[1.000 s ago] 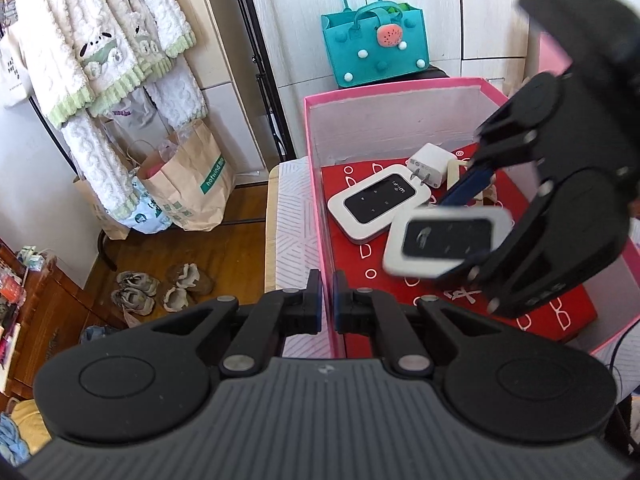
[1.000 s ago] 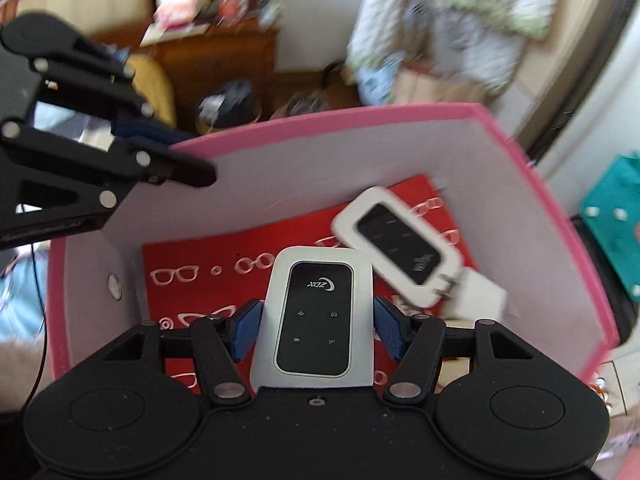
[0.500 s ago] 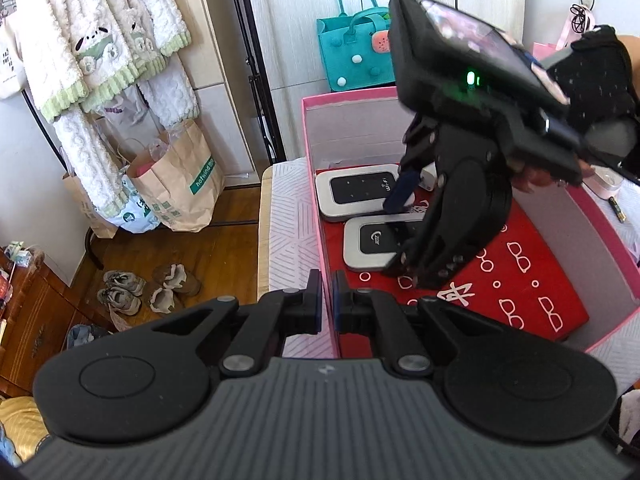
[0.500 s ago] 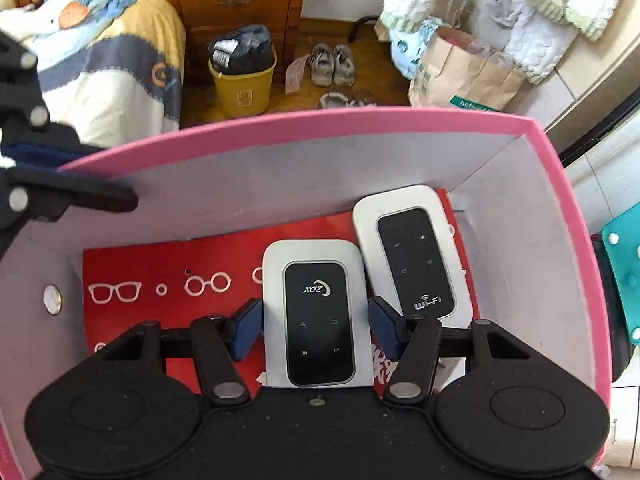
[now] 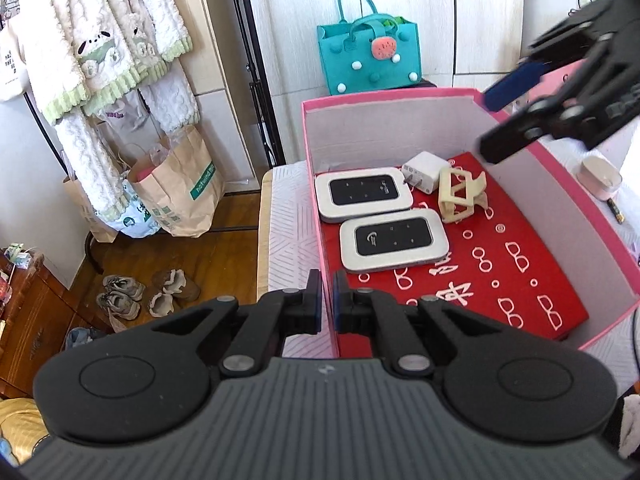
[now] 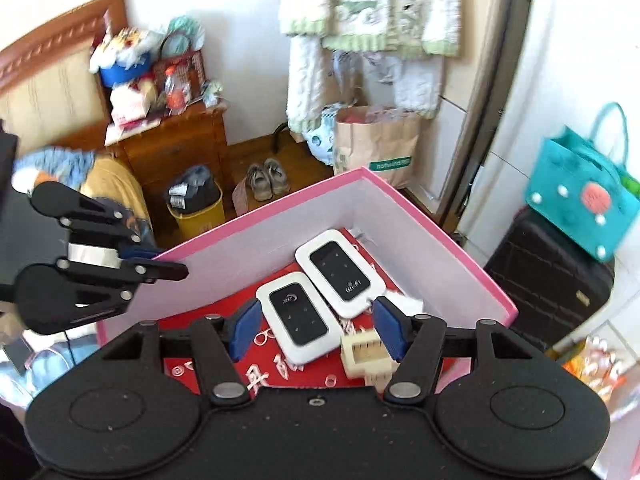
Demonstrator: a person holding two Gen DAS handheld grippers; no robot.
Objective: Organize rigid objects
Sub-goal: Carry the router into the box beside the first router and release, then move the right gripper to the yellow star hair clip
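- The pink box (image 5: 592, 216) sits on a white patterned surface (image 5: 288, 240), with wooden floor (image 5: 224, 256) at 9 o'clock of it in the left wrist view.
- Around the room: fleecy clothes (image 5: 112, 40) on a rack, a paper bag (image 5: 180, 184) under them, shoes (image 5: 148, 292) on the floor, a teal bag (image 5: 372, 60) at 12 o'clock behind the box, and a wooden cabinet (image 6: 168, 148) with a yellow bin (image 6: 198, 208) beside it.
- Inside the box, on a red lining, two white pocket routers lie side by side: one (image 5: 363, 195) towards the back wall, the other (image 5: 394, 240) just in front of it.
- At 2 o'clock of them lie a white charger (image 5: 425, 171) and a cream clip (image 5: 460, 196).
- The left gripper (image 5: 327, 307) has its jaws pinched on the box's near wall.
- The right gripper (image 6: 316, 330) hangs above the box, its jaws wide and just opened further, nothing gripped between them.
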